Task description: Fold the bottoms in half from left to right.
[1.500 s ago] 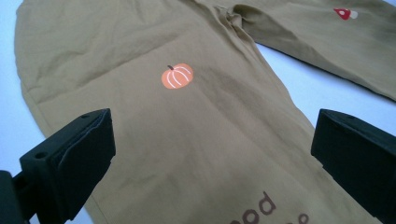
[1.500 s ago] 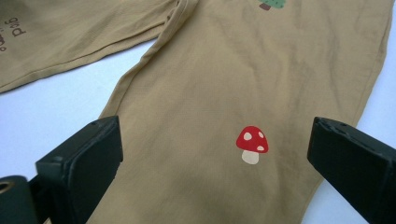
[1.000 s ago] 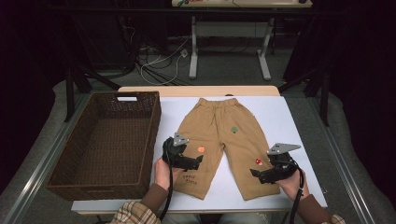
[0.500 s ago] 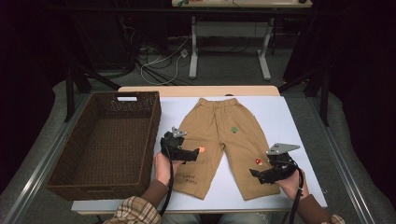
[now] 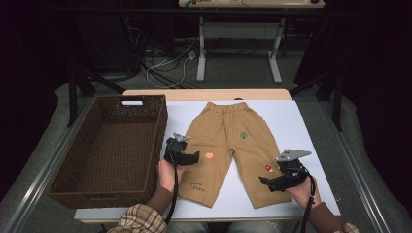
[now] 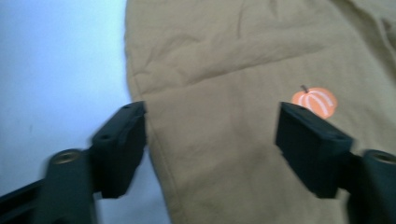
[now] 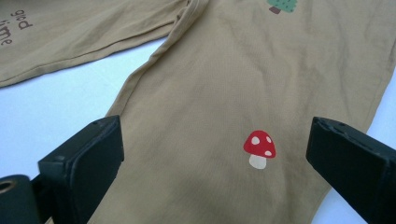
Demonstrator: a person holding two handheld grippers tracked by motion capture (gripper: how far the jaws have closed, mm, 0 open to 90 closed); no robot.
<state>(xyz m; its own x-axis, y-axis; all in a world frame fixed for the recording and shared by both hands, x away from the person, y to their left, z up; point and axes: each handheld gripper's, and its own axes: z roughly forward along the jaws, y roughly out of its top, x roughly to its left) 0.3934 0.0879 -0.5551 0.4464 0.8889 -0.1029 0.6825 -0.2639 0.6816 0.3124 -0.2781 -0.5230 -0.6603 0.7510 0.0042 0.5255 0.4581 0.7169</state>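
Trousers (image 5: 228, 145): only the top layer may be pinched, since the left gripper's (image 6: 210, 140) jaws, just closing, stand spread over flat cloth.

Left gripper (image 5: 196, 157): black body, two blocky matte-black jaws, each on a black arm with a brass-coloured bushing at the pivot; small grey plate on top at 12 o'clock. Right gripper (image 5: 264, 181): same black body, with a larger grey three-cornered plate at 12 o'clock. One black cable exits each gripper toward 6 o'clock. Sleeves: tan plaid on the left forearm, brown with plaid cuff on the right.
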